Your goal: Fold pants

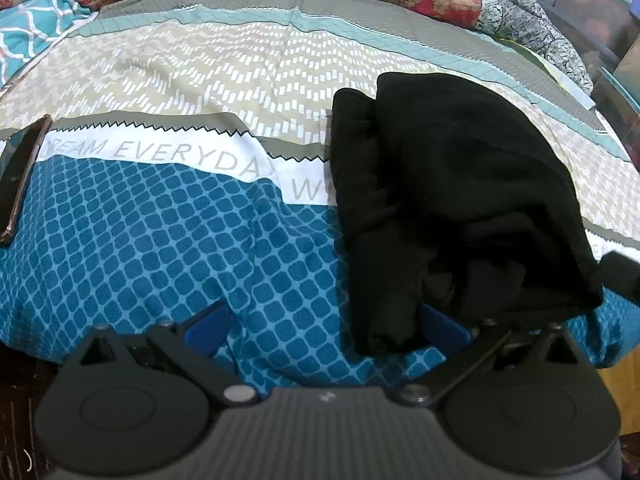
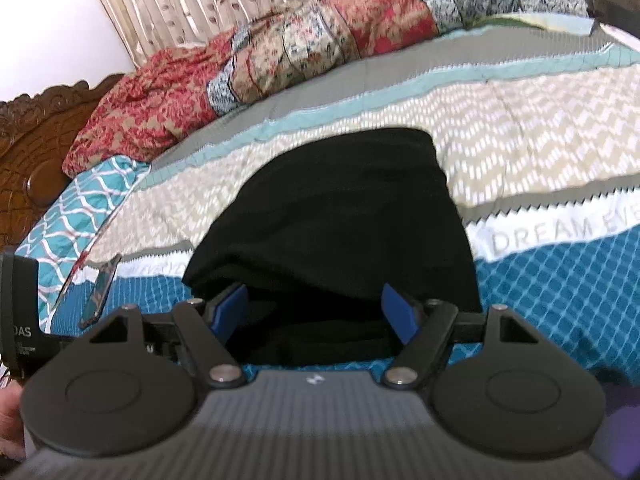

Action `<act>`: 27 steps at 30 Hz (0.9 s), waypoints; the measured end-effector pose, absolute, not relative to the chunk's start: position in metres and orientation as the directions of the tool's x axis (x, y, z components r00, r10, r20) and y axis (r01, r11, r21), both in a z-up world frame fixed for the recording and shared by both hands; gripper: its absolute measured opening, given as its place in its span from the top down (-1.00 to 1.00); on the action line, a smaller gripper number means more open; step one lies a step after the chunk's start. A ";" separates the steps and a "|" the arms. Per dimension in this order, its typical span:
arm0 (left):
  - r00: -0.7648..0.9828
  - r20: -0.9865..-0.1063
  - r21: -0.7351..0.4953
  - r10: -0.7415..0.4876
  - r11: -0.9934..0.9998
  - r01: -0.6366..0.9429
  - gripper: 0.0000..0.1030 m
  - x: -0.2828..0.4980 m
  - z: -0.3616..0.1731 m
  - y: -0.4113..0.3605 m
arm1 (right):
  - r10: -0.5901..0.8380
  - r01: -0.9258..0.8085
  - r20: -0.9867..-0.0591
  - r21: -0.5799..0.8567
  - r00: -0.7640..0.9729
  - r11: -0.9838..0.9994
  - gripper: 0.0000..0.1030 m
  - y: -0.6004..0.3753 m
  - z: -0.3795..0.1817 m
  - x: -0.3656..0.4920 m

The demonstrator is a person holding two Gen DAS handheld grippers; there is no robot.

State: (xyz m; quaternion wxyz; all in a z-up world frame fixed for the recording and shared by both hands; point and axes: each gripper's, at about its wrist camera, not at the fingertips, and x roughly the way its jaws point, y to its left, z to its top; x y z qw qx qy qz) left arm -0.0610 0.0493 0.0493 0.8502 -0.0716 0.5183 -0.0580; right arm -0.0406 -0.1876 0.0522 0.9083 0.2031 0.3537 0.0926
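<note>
With both the left gripper [image 1: 326, 326] and right gripper [image 2: 318, 310] jaws apart, the bunched black pants [image 1: 452, 200] could slump open on the soft bedspread [image 1: 160, 240].

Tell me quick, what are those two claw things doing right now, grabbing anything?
Left gripper: open, holding nothing; the black pants lie against its right finger.
Right gripper: open, jaws either side of the pants' near edge, not clamped.

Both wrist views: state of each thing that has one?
pants: bunched heap, not folded flat, on the bedsheet
left gripper: open, right finger at the pants' edge
right gripper: open, straddling the pants' near edge
phone: lying on the sheet
</note>
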 end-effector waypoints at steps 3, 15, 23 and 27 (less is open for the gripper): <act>0.449 -0.871 -0.211 -0.201 0.977 0.027 -1.00 -0.062 0.054 0.056 | 0.304 -0.026 -0.579 0.438 0.756 0.899 -0.51 -0.194 0.057 -0.039; 0.550 -0.752 -0.391 -0.363 0.918 0.072 -1.00 -0.031 0.101 0.094 | 0.230 0.056 -0.535 0.464 0.813 0.884 -0.72 -0.243 0.050 -0.013; 0.366 -0.773 -0.562 -0.519 0.827 -0.013 -1.00 0.036 0.034 0.079 | 0.268 0.074 -0.603 0.480 0.752 0.874 -0.72 -0.258 0.015 0.021; 0.344 -0.720 -0.662 -0.603 0.745 -0.080 -1.00 0.044 0.008 0.071 | 0.326 0.080 -0.622 0.533 0.712 0.842 -0.74 -0.266 -0.005 0.033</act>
